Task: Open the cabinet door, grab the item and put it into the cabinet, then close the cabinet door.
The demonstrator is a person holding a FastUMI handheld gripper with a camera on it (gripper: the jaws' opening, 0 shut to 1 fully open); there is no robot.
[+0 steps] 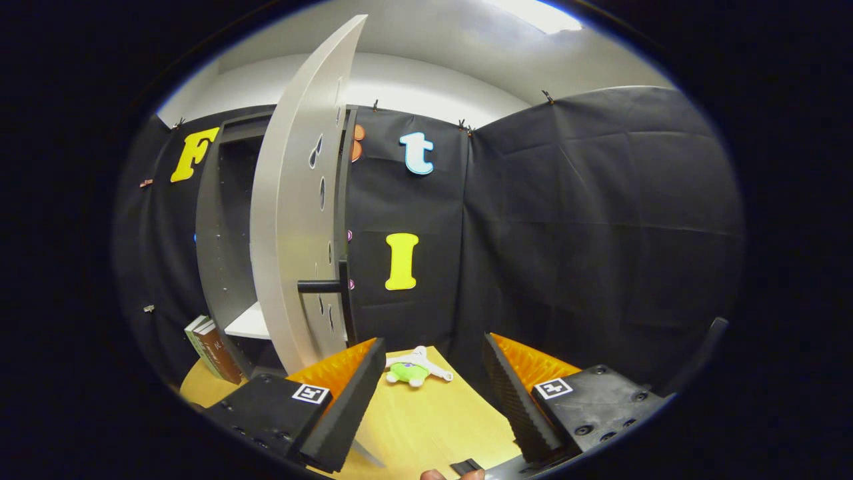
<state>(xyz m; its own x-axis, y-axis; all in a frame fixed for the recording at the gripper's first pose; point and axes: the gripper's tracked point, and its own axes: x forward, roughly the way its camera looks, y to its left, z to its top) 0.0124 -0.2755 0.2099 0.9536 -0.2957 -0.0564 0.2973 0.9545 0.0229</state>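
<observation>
At the far left of the wooden table (426,417), a few books (212,348) lean beside the dark cabinet (223,253), close against its outer side. The cabinet stands open, and a white shelf (250,323) shows low down inside it. Its pale door (293,220) swings out toward the camera, seen nearly edge-on, with small cut-out holes along it and a dark handle (321,286) sticking out from its lower half. The door's bottom edge comes down just beside the left finger. The gripper (433,393) is spread wide with nothing between its fingers. Just ahead of them, in the gap and nearer the left finger, a small stuffed toy (413,369) with a green body and white limbs lies on the table, outside the cabinet and to the right of the door. Behind the toy and off to the right hangs the black cloth wall (586,220).
</observation>
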